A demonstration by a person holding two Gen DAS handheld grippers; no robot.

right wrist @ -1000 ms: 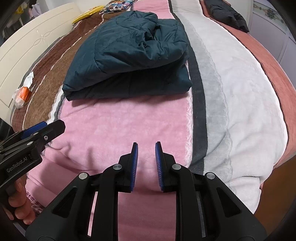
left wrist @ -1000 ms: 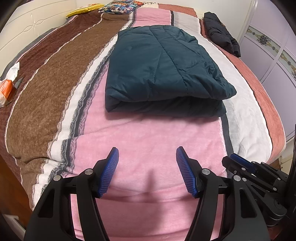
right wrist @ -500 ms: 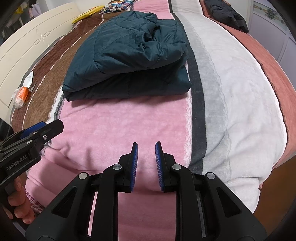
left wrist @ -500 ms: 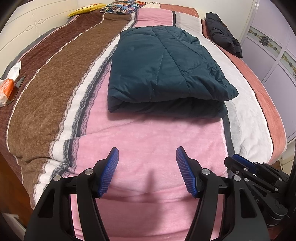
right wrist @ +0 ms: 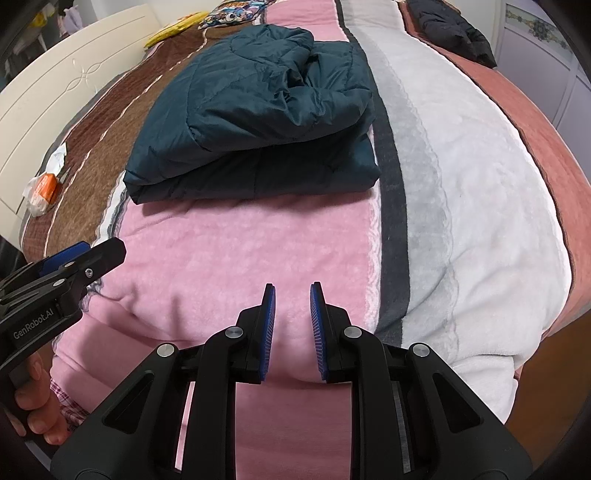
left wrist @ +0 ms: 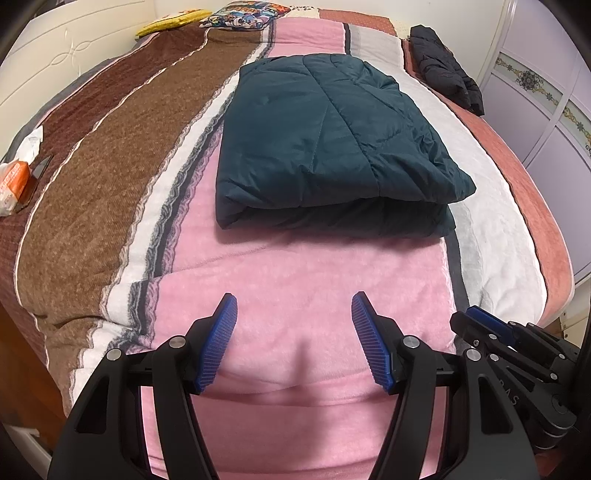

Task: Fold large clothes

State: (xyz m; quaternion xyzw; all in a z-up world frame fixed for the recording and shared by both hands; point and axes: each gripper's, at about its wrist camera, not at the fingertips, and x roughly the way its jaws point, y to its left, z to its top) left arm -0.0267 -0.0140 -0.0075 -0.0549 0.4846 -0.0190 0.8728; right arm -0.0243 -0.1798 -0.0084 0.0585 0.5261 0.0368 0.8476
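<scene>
A dark teal quilted jacket (left wrist: 325,147) lies folded into a thick rectangle on the striped blanket (left wrist: 295,280); it also shows in the right wrist view (right wrist: 255,125). My left gripper (left wrist: 293,314) is open and empty, hovering over the pink stripe well short of the jacket's near fold. My right gripper (right wrist: 291,306) hovers over the pink stripe with its jaws a narrow gap apart, holding nothing. Each gripper shows at the edge of the other's view: the right one in the left wrist view (left wrist: 517,350), the left one in the right wrist view (right wrist: 62,273).
A black garment (left wrist: 447,70) lies at the far right of the bed. An orange-and-white packet with tissue (left wrist: 14,181) sits at the left edge. Pillows (left wrist: 240,16) lie at the head. A white headboard (right wrist: 55,96) stands left, wardrobe doors (left wrist: 546,96) right.
Both grippers have held nearly still; the left view has shifted slightly, so the jacket sits a little further right and nearer. Jaw openings are unchanged.
</scene>
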